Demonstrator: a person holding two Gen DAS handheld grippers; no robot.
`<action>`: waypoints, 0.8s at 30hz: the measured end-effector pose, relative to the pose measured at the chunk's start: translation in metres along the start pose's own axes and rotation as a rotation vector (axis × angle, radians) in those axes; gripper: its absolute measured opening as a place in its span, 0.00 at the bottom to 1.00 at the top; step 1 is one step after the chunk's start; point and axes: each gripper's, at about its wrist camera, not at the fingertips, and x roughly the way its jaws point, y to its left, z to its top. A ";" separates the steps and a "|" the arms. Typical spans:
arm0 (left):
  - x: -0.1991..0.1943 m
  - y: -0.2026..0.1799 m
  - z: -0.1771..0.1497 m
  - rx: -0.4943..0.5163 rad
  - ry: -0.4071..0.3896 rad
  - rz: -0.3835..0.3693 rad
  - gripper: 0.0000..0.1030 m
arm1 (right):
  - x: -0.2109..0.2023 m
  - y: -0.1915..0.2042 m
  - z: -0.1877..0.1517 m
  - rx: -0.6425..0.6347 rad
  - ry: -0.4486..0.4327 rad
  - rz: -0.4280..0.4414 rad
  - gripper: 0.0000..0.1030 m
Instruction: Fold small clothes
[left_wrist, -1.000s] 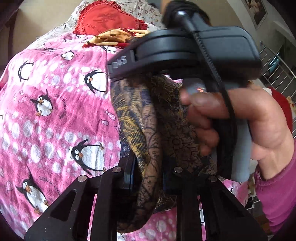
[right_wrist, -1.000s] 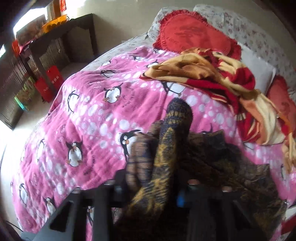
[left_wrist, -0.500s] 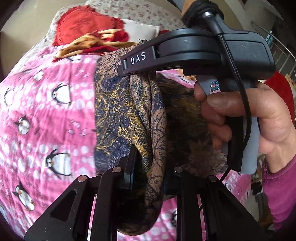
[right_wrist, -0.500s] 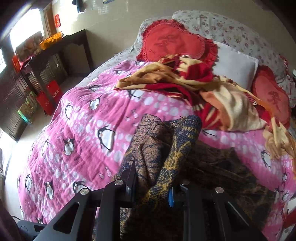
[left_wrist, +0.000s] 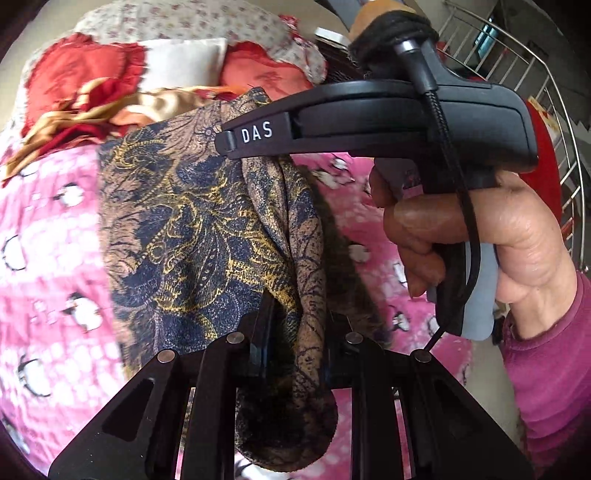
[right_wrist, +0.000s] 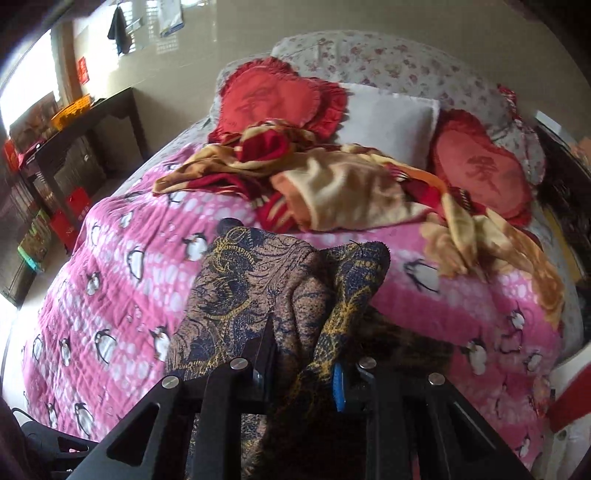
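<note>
In the left wrist view, the left gripper is seen with its fingers clamped on a bunched edge of the dark blue, brown and gold patterned cloth garment. The garment is held up in the air above the pink penguin-print quilt and hangs in folds. Just beyond it, the right gripper is seen from outside, gripped by the person's right hand; its tip meets the upper edge of the same garment.

In the right wrist view, the right gripper's fingers are closed on a gathered part of the garment, which rises in two peaks over the middle of the quilt. A loose red and cream blanket lies near the head edge, in front of the red heart-shaped cushions.

The step in hand is judged to be lifting the garment by two points. Next, the grippers would need to be drawn apart so that the cloth is stretched flat, then lowered onto a bare part of the quilt.
</note>
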 end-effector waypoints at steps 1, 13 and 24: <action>0.007 -0.004 0.001 0.004 0.008 -0.006 0.18 | -0.001 -0.011 -0.004 0.016 -0.001 -0.006 0.21; 0.066 -0.013 0.005 -0.099 0.166 -0.140 0.42 | 0.044 -0.095 -0.055 0.216 0.040 -0.064 0.55; -0.005 0.035 -0.033 0.075 0.054 0.185 0.51 | -0.048 -0.053 -0.107 0.211 -0.091 0.019 0.56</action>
